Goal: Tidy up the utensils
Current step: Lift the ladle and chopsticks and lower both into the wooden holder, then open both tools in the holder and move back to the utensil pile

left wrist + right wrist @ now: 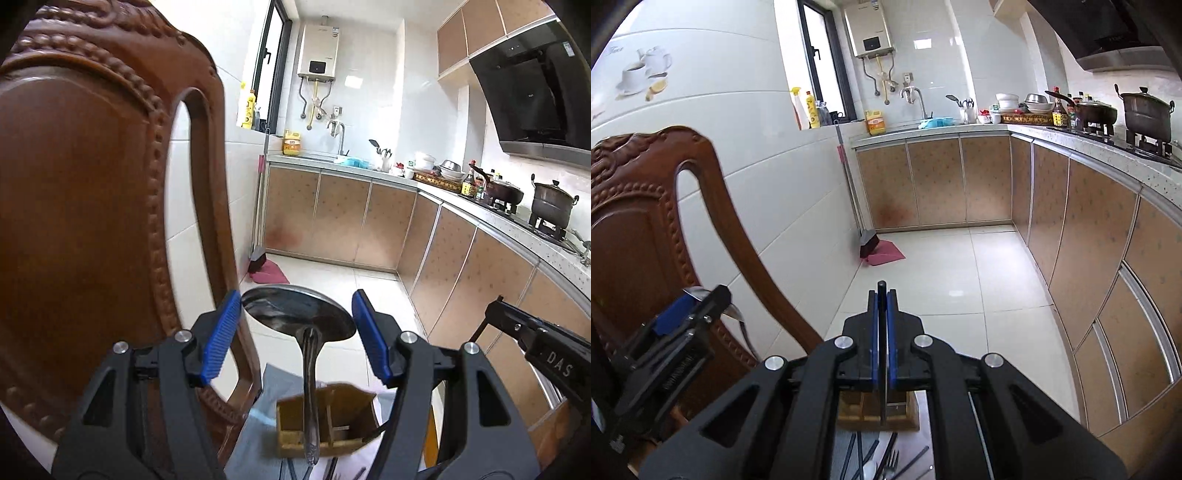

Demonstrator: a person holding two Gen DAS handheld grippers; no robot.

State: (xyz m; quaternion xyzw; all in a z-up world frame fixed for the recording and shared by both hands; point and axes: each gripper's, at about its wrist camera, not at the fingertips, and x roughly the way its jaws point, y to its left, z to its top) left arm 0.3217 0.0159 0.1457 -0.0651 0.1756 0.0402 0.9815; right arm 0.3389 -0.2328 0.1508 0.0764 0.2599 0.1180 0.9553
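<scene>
Kitchen floor tiles (997,266) fill the background. A ladle (295,314) is seen between the left tongs' (297,332) spread pads; contact cannot be told. The right tongs (882,332) are clamped on a dark thin utensil (882,288), cut off below, over a blurred wooden organizer (325,421).

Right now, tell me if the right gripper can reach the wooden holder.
Probably yes. The wooden holder sits directly below the right gripper, its slim utensil hanging over it; the left gripper stands off aside.

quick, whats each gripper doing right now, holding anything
left gripper: holding the large metal spoon by its bowl
right gripper: shut on a thin dark utensil
</scene>
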